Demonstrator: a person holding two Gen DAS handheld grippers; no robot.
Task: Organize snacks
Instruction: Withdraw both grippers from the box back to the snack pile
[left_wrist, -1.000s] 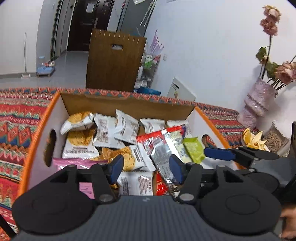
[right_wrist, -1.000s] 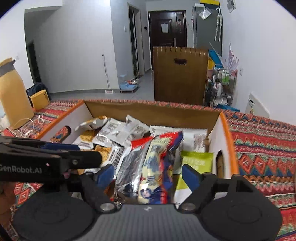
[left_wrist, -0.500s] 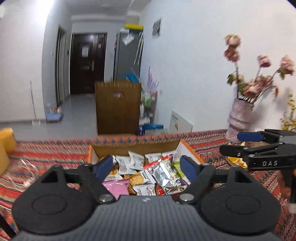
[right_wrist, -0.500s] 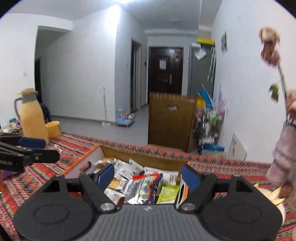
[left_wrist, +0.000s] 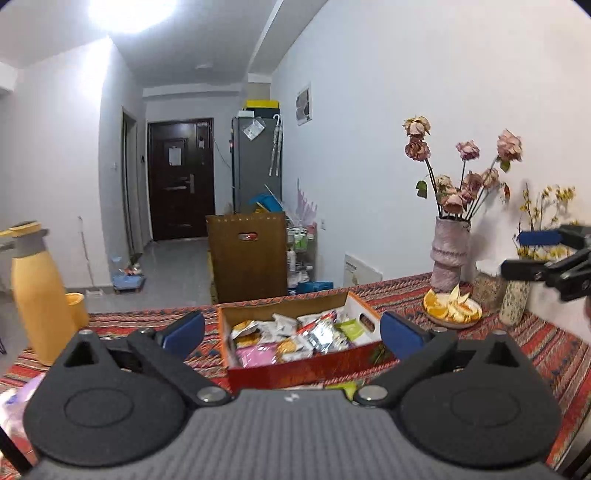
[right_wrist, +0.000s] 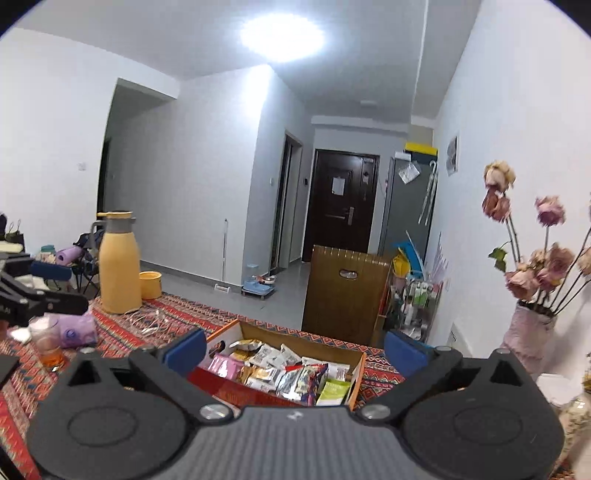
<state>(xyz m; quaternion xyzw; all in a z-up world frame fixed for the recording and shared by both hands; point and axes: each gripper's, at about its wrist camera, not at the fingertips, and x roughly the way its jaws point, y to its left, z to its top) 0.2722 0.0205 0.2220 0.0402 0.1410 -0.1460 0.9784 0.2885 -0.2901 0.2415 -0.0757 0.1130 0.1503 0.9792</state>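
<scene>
You have an open cardboard box (left_wrist: 303, 363), orange-red outside and white-walled with oval handle cut-outs, sitting flat on the patterned cloth. It is filled with loose snack packets (left_wrist: 295, 334): white biscuit sachets (right_wrist: 271, 354), a pink pack (left_wrist: 255, 352), shiny silver wrappers (right_wrist: 295, 380), and a lime-green pouch (right_wrist: 332, 391) against its right wall.
</scene>
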